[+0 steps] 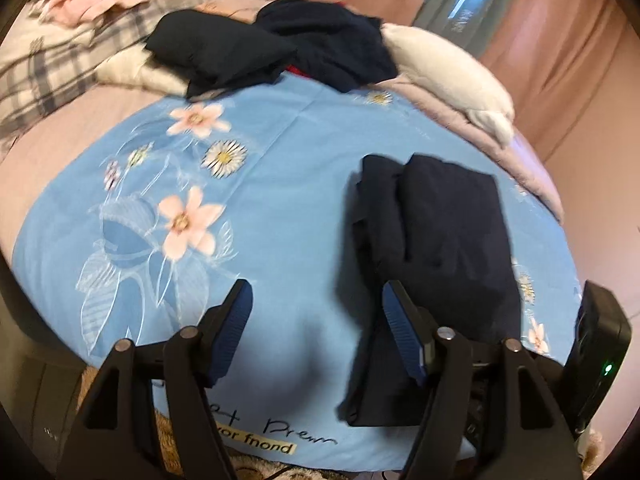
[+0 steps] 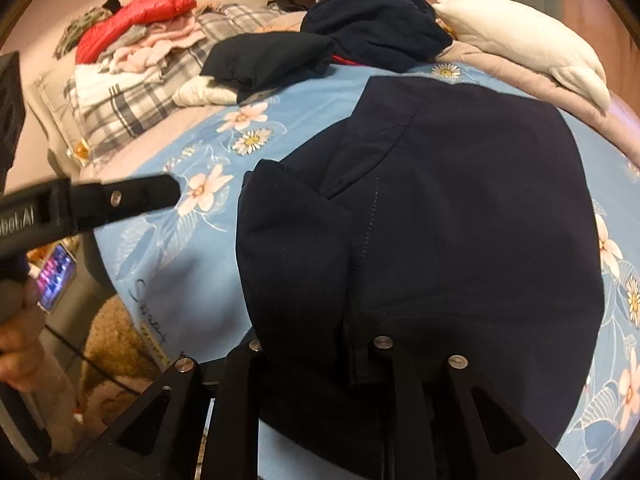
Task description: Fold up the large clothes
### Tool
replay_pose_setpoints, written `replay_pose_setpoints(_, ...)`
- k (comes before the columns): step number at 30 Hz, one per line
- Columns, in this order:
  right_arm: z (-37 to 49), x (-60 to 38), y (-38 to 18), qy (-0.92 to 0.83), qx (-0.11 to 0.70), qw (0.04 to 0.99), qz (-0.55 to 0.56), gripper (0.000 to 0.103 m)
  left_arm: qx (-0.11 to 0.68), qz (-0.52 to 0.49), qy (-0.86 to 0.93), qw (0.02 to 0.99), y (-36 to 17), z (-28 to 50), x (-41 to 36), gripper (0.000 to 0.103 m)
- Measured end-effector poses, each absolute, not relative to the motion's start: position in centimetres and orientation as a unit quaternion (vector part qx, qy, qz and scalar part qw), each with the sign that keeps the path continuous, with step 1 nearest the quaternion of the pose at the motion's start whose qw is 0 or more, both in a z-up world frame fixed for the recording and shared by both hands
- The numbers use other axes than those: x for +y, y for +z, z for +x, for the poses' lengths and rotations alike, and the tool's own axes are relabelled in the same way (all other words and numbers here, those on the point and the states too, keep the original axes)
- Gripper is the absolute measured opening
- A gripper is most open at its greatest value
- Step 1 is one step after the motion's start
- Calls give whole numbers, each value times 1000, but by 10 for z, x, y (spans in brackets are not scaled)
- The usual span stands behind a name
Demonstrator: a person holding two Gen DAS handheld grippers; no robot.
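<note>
We list one folded navy cotton garment (image 1: 436, 232) on the blue floral bedsheet (image 1: 280, 200), left gripper (image 1: 316, 316) jaws open and empty, right gripper (image 2: 320, 356) jaws hidden under cloth, grip unclear; best pressed flat, edges squared.

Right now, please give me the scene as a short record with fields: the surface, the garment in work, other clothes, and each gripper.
surface: blue floral sheet on a bed
garment in work: folded navy garment lying on the sheet
other clothes: dark heap at the far edge; red jacket on a pile behind
left gripper: open, nothing between the fingers
right gripper: fingertips hidden under the navy cloth; grip cannot be told
</note>
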State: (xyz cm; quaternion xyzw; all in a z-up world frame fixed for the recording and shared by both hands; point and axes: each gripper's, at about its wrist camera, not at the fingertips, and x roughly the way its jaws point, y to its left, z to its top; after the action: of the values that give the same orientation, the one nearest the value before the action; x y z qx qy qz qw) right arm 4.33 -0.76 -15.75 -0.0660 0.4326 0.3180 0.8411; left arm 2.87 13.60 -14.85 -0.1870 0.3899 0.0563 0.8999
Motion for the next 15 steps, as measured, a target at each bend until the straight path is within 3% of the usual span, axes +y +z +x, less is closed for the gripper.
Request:
replay_pose_setpoints(11, 14, -61, -126, 342, 431, 835, 26, 55, 384, -171, -86, 903, -113, 56, 91, 70)
replay_pose_setpoints(14, 6, -76, -123, 315, 426, 848, 31, 60, 407, -166, -109, 892, -125, 65, 79, 67)
replay_pose_setpoints(15, 6, -79, -124, 305, 424, 852, 29, 61, 414, -163, -109, 889, -129, 67, 77, 59)
